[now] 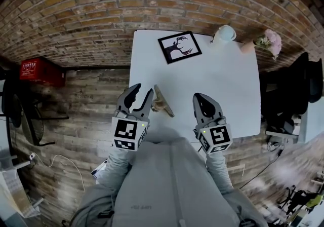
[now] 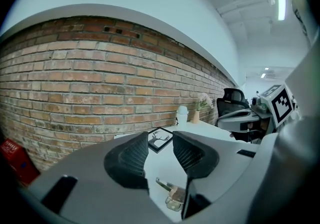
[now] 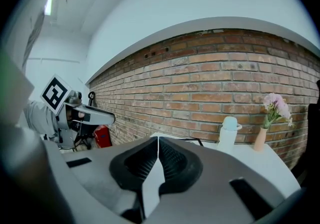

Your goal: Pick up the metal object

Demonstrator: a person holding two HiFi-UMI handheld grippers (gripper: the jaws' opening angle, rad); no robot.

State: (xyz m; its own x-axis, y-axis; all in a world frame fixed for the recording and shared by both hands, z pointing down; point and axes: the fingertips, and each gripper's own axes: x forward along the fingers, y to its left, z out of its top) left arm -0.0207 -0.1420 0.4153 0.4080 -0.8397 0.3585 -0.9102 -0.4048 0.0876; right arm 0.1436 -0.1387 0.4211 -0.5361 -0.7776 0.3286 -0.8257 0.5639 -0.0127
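While the left gripper (image 1: 142, 92) stands parted and empty beside the metal object (image 1: 163, 102), apparently aligned to grasp it, the right gripper (image 1: 203, 101) rests clenched on nothing.

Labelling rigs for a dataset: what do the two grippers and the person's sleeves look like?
The left gripper and right gripper match: grey bodies, black ribbed jaw pads, and a white cube with black square markers on each. No cables show. The sleeves are light grey.
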